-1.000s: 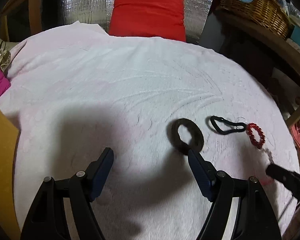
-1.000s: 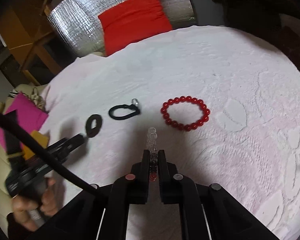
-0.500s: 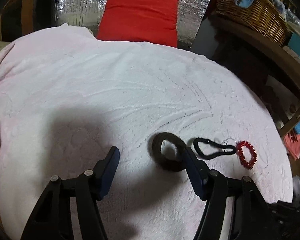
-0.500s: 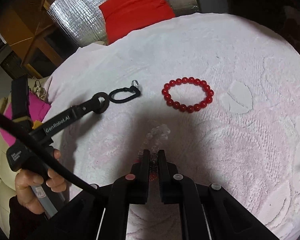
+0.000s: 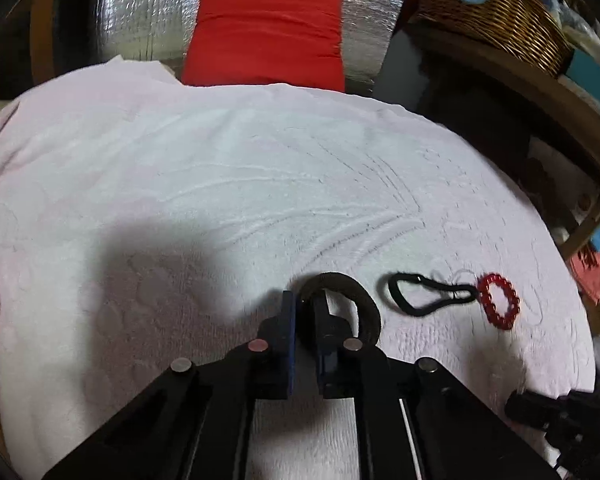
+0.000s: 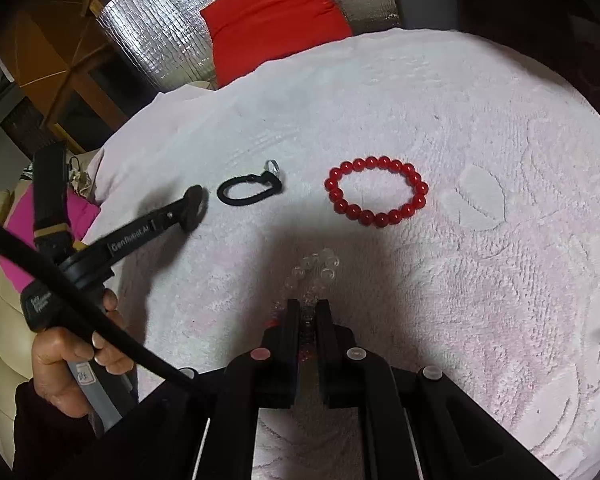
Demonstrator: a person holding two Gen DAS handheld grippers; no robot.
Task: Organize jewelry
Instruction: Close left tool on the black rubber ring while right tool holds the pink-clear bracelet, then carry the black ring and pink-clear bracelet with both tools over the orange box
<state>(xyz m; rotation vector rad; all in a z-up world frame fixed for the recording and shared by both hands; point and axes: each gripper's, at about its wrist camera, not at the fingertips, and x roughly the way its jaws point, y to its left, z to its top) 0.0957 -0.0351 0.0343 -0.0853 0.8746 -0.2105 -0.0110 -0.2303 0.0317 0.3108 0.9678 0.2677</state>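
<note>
Now my left fingers [image 5: 305, 312] are pinching the near rim of the dark ring bangle [image 5: 348, 300] on the pink towel-covered surface [image 5: 220, 200]; stiff, light, rim-grip suits. My right fingers [image 6: 308, 312] are clamping the clear-bead bracelet [image 6: 314, 270], limp, slippery. Red bead bracelet [image 6: 376, 190] and black loop [image 6: 248, 190] are lying beyond.

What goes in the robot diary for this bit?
left claw: shut on dark brown ring | right claw: shut on clear bead bracelet

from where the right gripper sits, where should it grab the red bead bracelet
Pinch the near arc of the red bead bracelet from above, one of the jaws inside the loop, one outside. It lies flat and open on the towel, so only the bead strand gives purchase.
</note>
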